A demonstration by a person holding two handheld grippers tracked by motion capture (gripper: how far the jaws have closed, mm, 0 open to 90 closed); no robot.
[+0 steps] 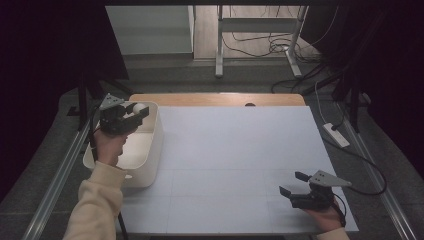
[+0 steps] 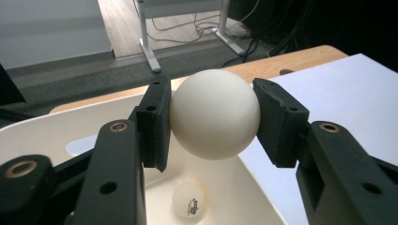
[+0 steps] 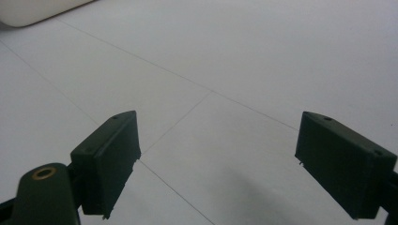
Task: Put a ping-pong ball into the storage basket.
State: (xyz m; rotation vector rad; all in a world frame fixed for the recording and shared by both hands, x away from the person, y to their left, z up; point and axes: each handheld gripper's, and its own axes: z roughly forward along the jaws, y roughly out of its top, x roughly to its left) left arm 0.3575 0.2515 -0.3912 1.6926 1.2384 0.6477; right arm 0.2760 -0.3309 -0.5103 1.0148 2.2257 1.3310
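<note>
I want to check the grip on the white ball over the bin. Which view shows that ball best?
The left gripper view: the white ball sits large between the left gripper's fingers. The high view shows it small above the bin.

balls: 2 (one white ball (image 2: 214,114), one printed ball (image 2: 189,200)) | bins: 1 (image 1: 156,131) | tools: 2 (left tool (image 1: 136,113), right tool (image 1: 293,183))
</note>
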